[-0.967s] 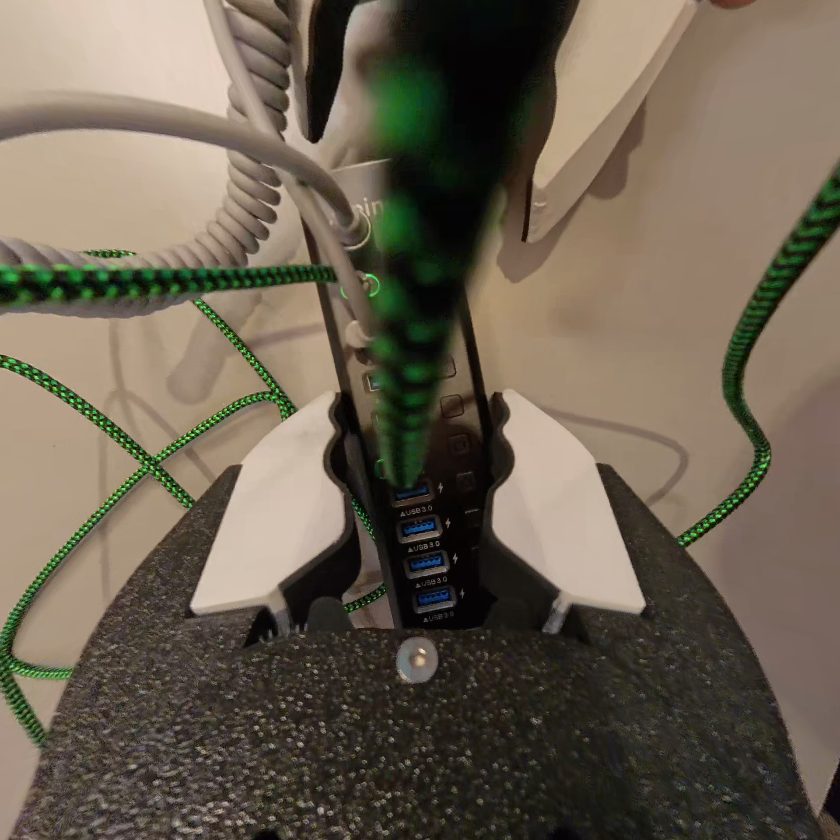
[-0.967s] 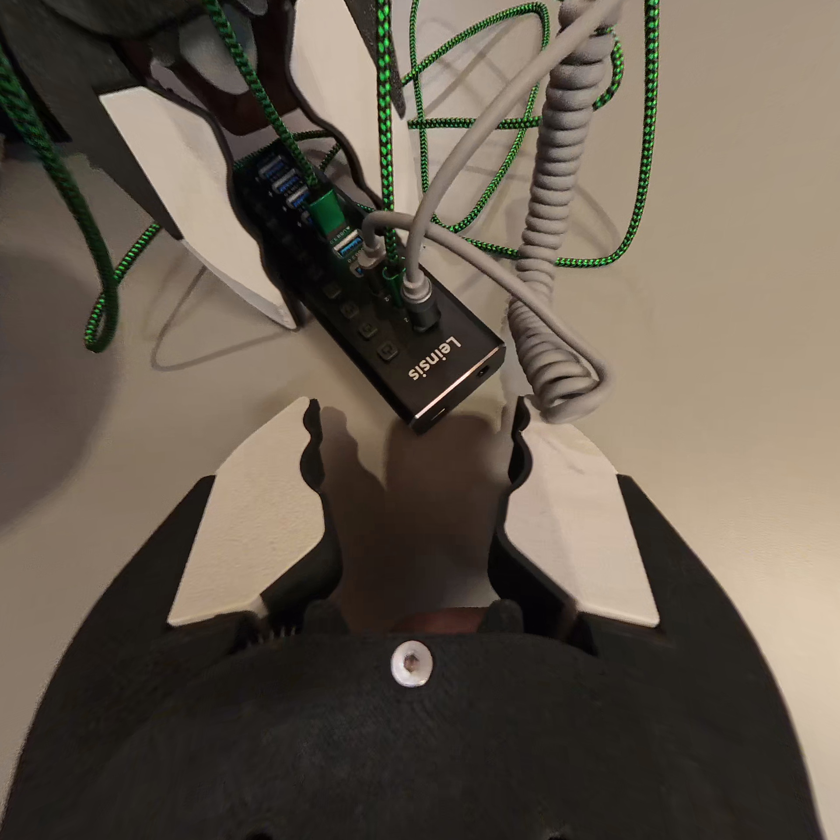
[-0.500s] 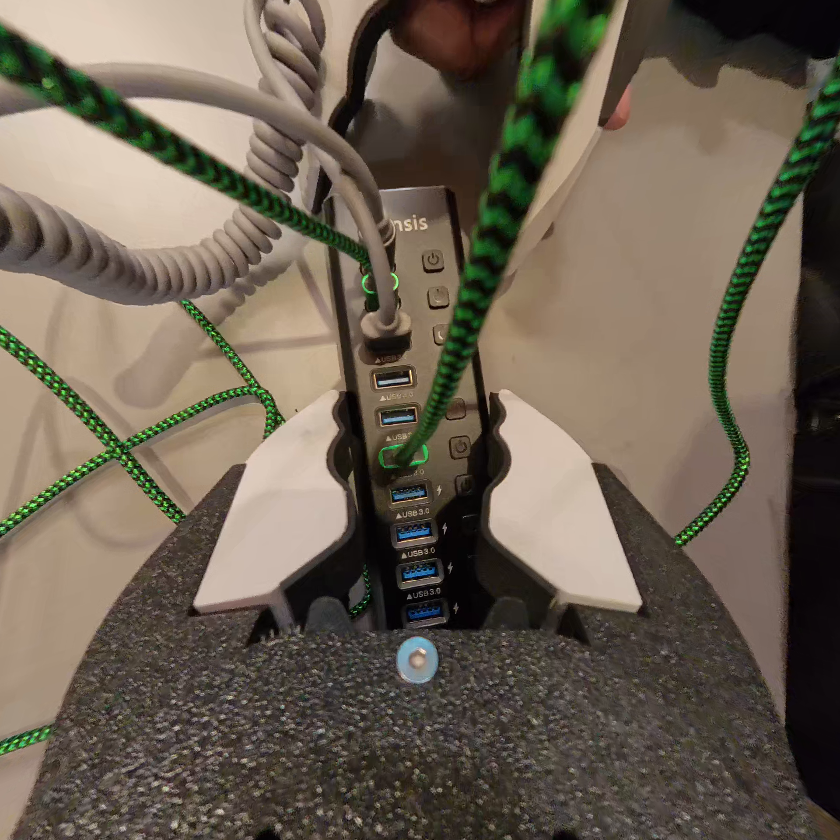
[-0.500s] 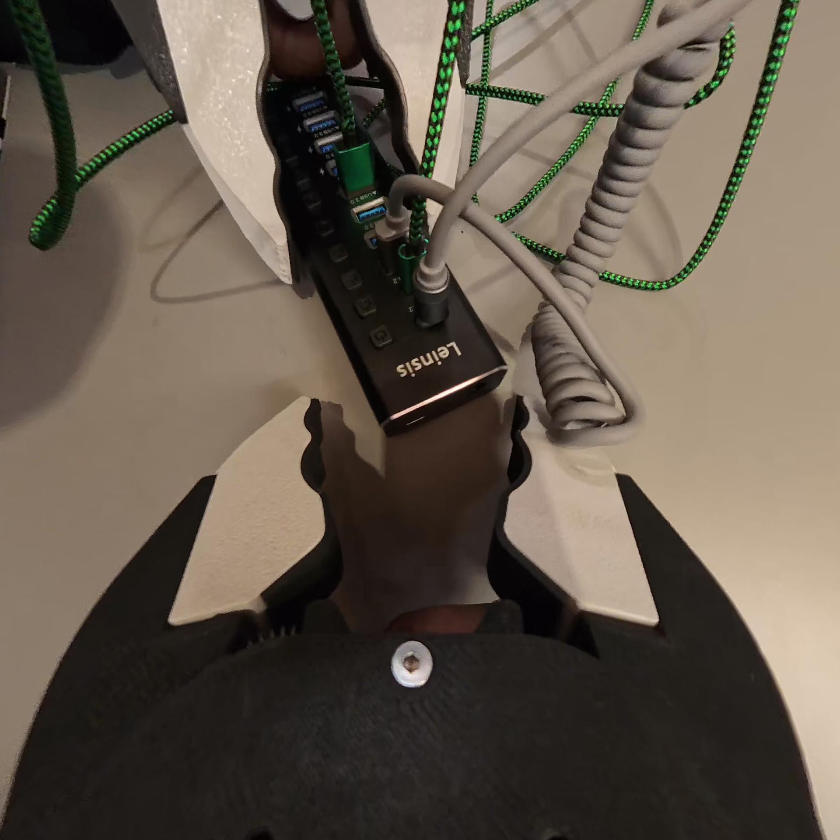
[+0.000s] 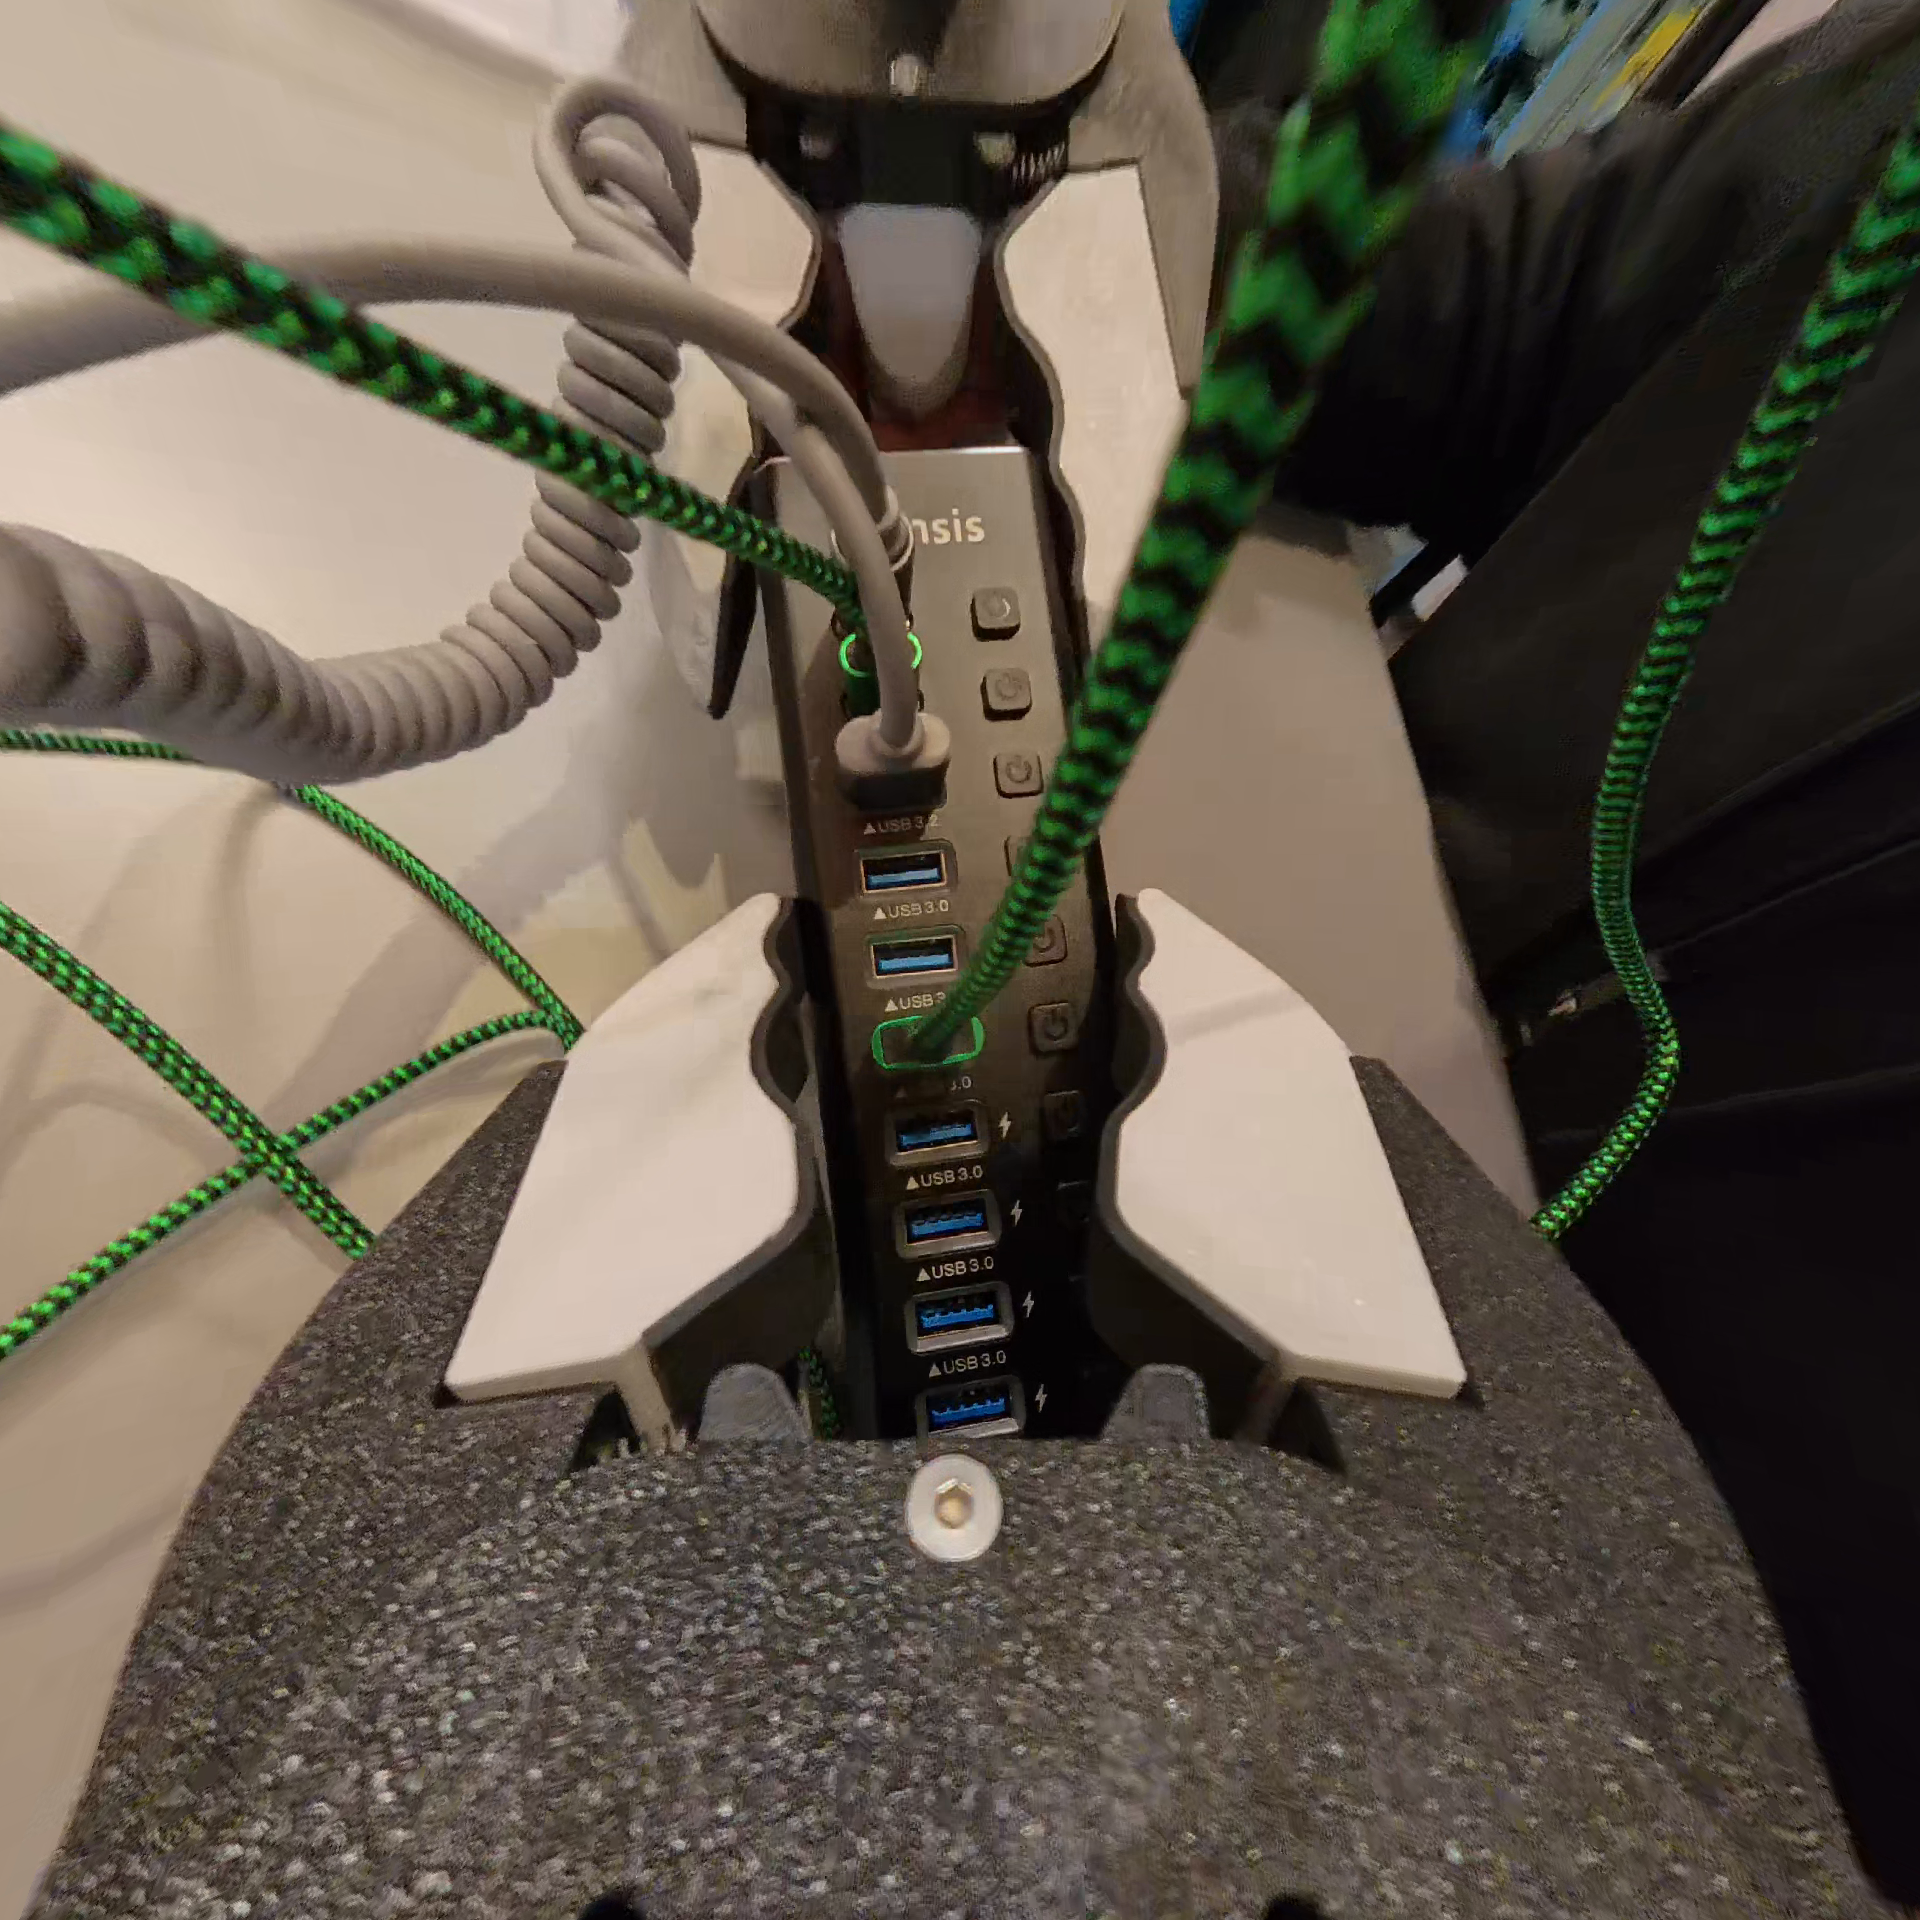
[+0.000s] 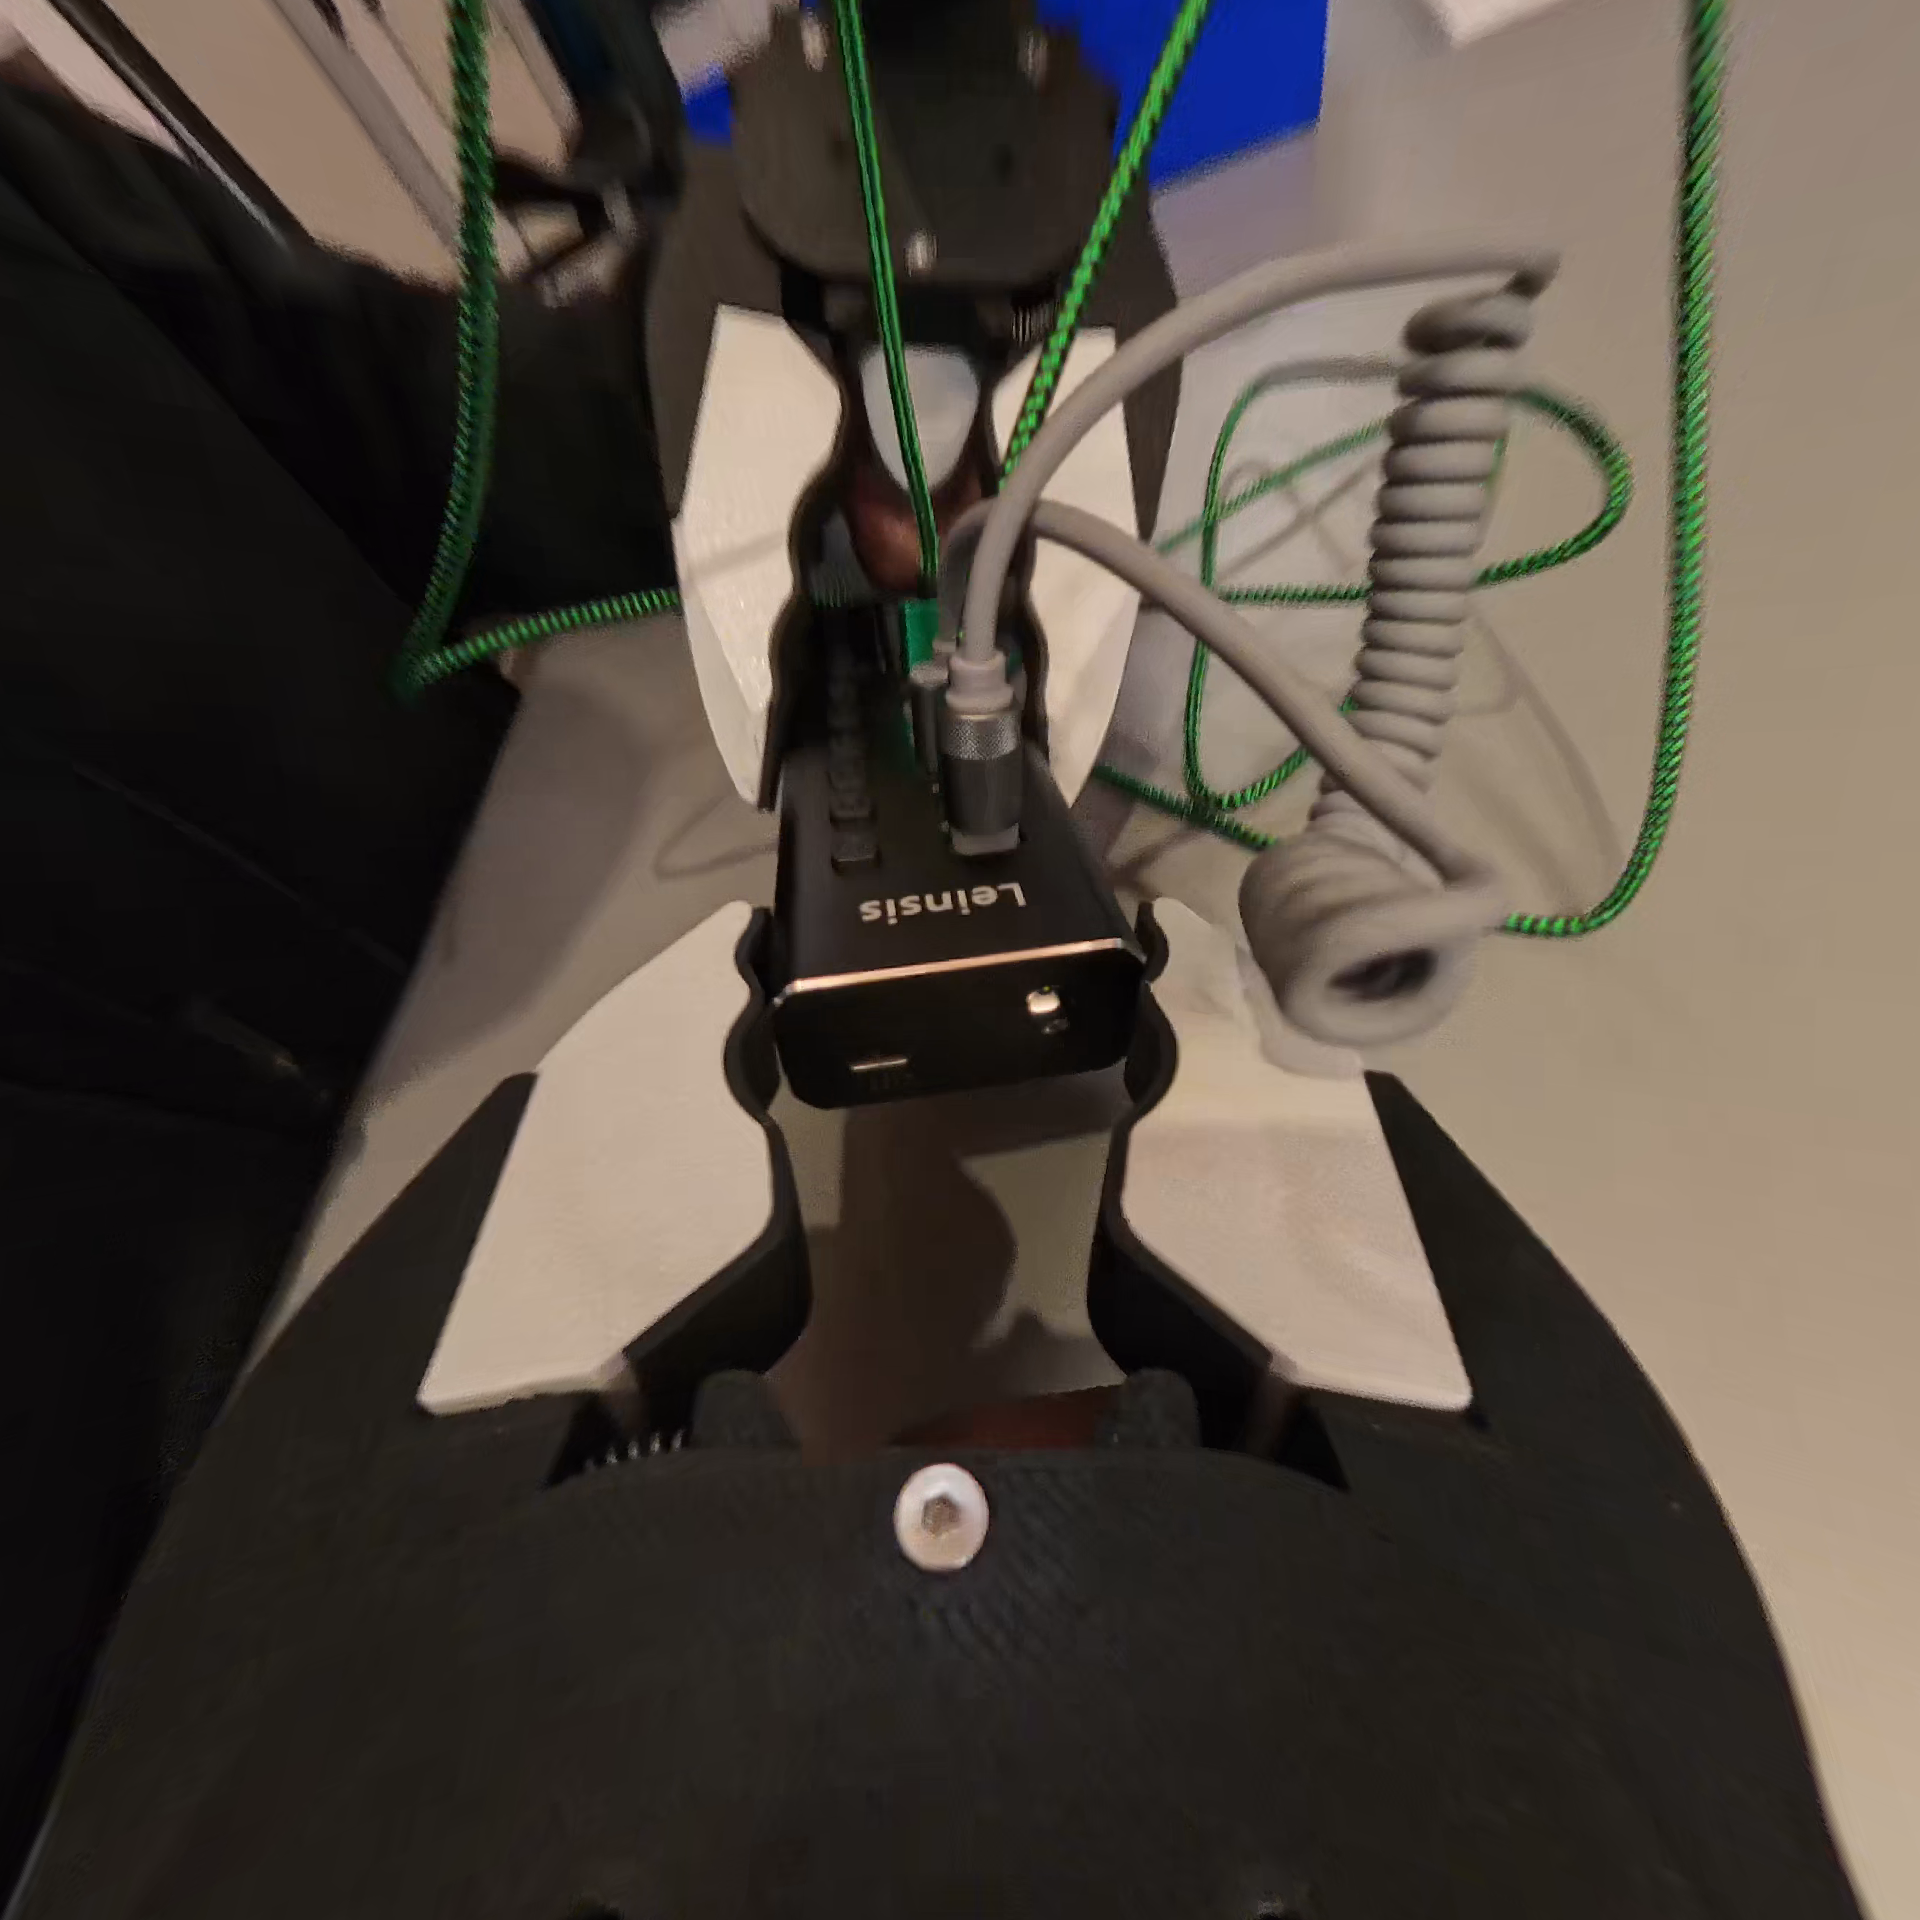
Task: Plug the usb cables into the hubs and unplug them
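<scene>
Hub (image 5: 940, 935) lying on the table (image 5: 312, 935), near end clamped in our left gripper (image 5: 951, 997), far end between the parted fingers of our right gripper (image 6: 948, 997): we steady both ends squarely before pulling the green plug (image 5: 928, 1042).

Looks like a desk setup in an office or tech lab. There's a plain cream bench (image 5: 260, 935) with a black multi-port USB hub (image 5: 935, 1039) on it, braided green-and-black cables (image 5: 208, 1091) looped all over the left, plus a coiled grey cable (image 5: 312, 686). Dark furniture or gear (image 5: 1714, 935) sits along the right edge, too blurry to identify.
</scene>
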A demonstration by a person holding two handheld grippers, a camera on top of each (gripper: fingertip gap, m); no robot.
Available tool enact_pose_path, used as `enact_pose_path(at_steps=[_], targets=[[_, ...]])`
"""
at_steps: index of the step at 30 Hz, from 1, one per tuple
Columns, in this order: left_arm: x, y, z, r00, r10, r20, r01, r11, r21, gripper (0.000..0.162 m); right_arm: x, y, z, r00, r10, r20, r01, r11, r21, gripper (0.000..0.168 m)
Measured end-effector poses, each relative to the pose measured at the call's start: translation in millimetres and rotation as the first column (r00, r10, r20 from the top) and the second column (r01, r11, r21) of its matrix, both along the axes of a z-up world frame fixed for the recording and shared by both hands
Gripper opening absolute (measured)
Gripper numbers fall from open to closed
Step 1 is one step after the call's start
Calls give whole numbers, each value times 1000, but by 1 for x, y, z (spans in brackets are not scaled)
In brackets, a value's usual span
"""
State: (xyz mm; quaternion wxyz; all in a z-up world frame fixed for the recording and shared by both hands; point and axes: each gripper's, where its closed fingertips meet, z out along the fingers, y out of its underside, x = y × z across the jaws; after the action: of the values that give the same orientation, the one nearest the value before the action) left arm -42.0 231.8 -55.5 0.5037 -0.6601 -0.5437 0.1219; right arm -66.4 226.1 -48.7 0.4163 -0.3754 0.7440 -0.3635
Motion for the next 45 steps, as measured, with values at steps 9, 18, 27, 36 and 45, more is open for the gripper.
enact_pose_path(at_steps=[9, 18, 27, 36, 45], targets=[[-21, 4, 47, 955, 102, -278, -68, 989, 129, 57, -4, -9, 65, 911, -154, 384, 209, 972, -105, 74], [-29, 16, 55, 927, 104, -360, -67, 991, 115, 57, 19, -6, 68, 921, -163, 354, 237, 955, -178, 71], [-25, -1, 65, 903, 191, -384, -133, 976, 171, 46, -1, -9, 72, 963, -189, 193, 246, 907, -341, 68], [-34, 9, 34, 954, 176, -243, -155, 983, 100, 41, -13, 5, 65, 979, -133, 157, 186, 899, -397, 68], [-42, 7, 35, 931, 236, -278, -236, 971, 33, 0, -24, 12, 64, 977, -141, 159, 195, 894, -403, 68]])
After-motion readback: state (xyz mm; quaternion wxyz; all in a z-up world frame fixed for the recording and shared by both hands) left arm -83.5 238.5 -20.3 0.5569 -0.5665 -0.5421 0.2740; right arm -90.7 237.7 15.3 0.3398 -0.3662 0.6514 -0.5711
